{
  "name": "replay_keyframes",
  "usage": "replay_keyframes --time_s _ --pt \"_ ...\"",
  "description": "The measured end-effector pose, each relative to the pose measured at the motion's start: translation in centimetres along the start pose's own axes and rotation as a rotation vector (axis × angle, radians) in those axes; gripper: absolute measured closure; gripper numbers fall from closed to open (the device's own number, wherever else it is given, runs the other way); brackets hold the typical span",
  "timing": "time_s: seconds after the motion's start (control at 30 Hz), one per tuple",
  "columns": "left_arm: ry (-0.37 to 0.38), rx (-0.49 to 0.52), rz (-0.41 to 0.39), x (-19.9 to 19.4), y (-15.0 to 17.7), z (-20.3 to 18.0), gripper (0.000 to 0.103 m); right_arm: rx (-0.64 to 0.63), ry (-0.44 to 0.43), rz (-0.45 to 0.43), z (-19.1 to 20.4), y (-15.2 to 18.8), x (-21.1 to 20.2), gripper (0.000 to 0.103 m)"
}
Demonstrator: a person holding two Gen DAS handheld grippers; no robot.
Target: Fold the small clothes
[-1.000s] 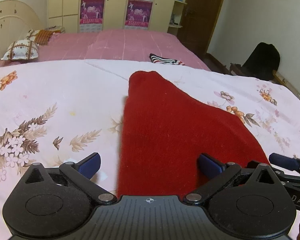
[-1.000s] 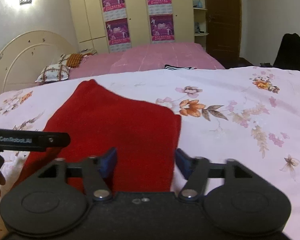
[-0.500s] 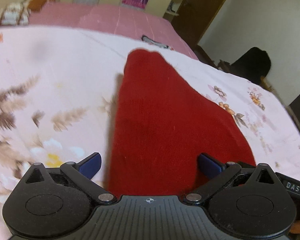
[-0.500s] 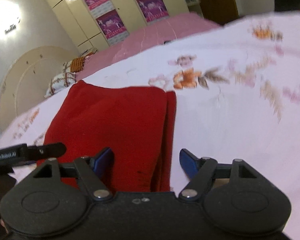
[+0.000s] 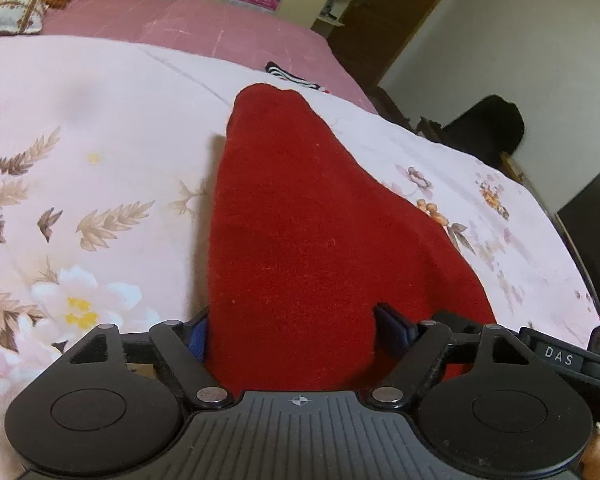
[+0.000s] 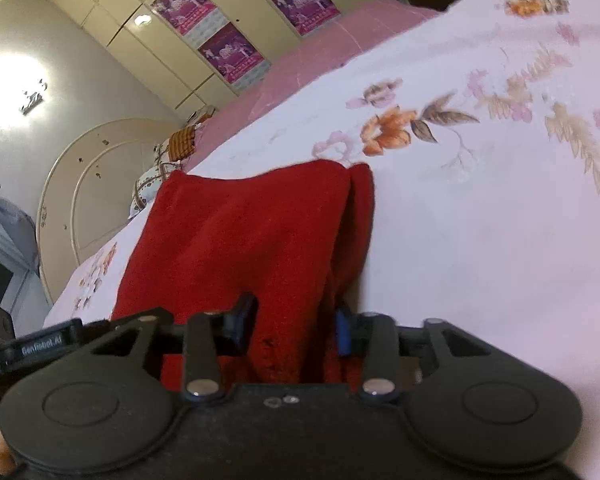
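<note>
I am in a home bedroom: a floral bedsheet spreads beneath and ahead of my gripper, a pink bedspread and patterned pillows lie beyond it, and a cream wardrobe with pink posters stands behind a curved headboard.

Cream wardrobe (purple posters on doors), arched headboard, bright wall lamp, dark door.
</note>
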State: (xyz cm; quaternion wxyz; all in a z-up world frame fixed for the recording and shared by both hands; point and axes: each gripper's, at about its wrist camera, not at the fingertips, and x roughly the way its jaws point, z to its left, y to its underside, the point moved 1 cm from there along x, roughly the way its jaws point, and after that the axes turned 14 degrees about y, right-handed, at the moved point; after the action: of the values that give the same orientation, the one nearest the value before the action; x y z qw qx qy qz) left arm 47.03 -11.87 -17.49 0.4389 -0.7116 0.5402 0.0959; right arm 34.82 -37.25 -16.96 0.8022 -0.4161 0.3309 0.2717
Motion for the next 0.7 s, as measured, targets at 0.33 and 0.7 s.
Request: replay_keyframes --time_s 0.33,0.7 --pt "-0.037 0.069 -0.024 -2.1 -0.3 -2.1 0.042 -0.006 0.031 -0.086 2.3 0.4 -2.4 0.071" --pt "-0.076 0.080 -0.093 -9.9 -1.0 -0.2 0.043 -0.028 -0.086 -0.109 8.3 1.2 -4.0 0.071"
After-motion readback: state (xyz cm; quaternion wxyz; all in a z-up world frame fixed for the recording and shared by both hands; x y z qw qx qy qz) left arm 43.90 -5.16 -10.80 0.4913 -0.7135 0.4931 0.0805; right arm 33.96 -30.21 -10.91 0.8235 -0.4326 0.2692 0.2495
